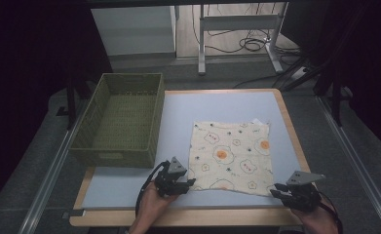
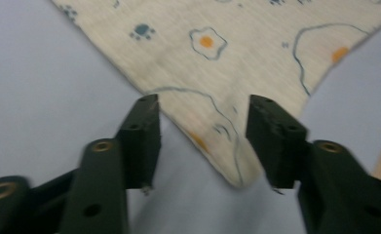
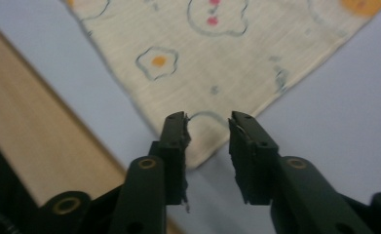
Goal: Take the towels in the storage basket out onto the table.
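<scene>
High view: we see a square cloth (image 1: 230, 157) lying flat on the blue-topped desk (image 1: 227, 105), right of centre, with an empty woven basket (image 1: 121, 119) well apart at the left edge. The left gripper (image 1: 190, 183) sits at the cloth's near left corner and the right gripper (image 1: 275, 193) at its near right corner, each carried by a hand entering from below; the cloth extends away from both grippers toward the far side of the desk, so each near corner belongs to the gripper beside it. Left gripper view: we look along two black jaws standing moderately apart, with the cloth's corner (image 2: 227, 165) pointing toward the camera and lying between them on the desk surface; the pads do not press on it. The fabric is cream, printed with blue-outlined fried-egg shapes with orange centres and small blue paw marks, and it lies smooth apart from a slight curl at the tip. Right gripper view: we see the right gripper's jaws parted more narrowly, straddling the other near corner (image 3: 205, 141), again without pinching it; the desk's wooden edge (image 3: 37, 141) runs along the left. We judge that the coming move turns on closing each gripper on the corner already lying between its jaws.
</scene>
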Tool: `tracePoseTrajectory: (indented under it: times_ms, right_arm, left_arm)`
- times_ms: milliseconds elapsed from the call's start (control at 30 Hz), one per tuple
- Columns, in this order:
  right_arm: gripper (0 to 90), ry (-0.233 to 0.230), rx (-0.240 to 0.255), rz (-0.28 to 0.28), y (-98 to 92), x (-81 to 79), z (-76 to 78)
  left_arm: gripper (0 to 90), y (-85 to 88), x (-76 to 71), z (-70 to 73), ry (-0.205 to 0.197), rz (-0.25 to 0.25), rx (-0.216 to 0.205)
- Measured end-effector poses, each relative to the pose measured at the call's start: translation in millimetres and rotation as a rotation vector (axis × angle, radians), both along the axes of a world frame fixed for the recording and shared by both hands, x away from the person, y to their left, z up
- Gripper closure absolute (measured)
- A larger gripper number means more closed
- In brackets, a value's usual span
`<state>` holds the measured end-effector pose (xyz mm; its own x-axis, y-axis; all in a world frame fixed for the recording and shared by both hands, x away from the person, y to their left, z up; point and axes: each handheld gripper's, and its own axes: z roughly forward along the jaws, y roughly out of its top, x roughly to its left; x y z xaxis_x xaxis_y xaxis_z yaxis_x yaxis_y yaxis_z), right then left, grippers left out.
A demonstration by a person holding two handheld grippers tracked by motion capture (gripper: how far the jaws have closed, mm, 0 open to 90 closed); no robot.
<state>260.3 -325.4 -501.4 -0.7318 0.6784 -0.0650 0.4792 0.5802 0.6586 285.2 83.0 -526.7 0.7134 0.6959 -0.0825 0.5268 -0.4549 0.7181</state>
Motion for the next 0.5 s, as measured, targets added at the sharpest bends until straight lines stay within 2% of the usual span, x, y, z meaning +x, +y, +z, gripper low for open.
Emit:
tracePoseTrajectory:
  times_ms: [33,67,100,133,167,200,233,267,300,367,500]
  right_arm:
    - [65.7,-0.01,-0.003,0.001,0.7,2.0,0.6]
    - [61.7,-0.02,-0.001,-0.009,2.3,9.4,2.1]
    - [61.7,-0.02,-0.001,-0.009,2.3,9.4,2.1]
    - [59.4,-0.015,0.012,-0.019,3.3,18.9,3.2]
    - [59.4,-0.015,0.012,-0.019,3.3,18.9,3.2]
    - [56.0,-0.02,0.02,-0.02,3.6,24.1,3.6]
    - [52.8,-0.018,0.037,-0.025,3.6,29.9,3.8]
    - [48.8,0.012,0.077,-0.048,3.1,45.4,4.5]
    - [48.8,0.012,0.077,-0.048,3.1,45.4,4.5]
    - [44.0,0.019,0.098,-0.067,3.3,56.0,4.7]
    - [39.9,-0.092,0.052,-0.138,8.9,67.5,3.0]
  left_arm:
    - [41.7,-1.3,3.8,0.5,-0.001,0.004,0.002]
    - [34.3,-3.5,12.3,1.1,-0.014,0.004,0.008]
    - [32.4,-3.5,12.3,1.1,-0.014,0.004,0.008]
    - [29.1,-4.3,16.5,1.4,-0.021,0.009,0.009]
    - [29.1,-5.3,21.2,1.9,-0.022,0.013,0.013]
    - [23.0,-6.5,26.1,2.4,-0.022,0.015,0.018]
    - [23.0,-7.6,30.5,3.0,-0.025,0.015,0.018]
    - [20.2,-8.6,41.0,3.9,-0.014,0.004,0.005]
    - [18.8,-8.6,41.0,3.9,-0.014,0.004,0.005]
    - [16.5,-9.2,52.2,4.5,-0.002,-0.016,-0.012]
    - [11.6,-11.0,71.7,6.1,0.019,-0.009,-0.026]
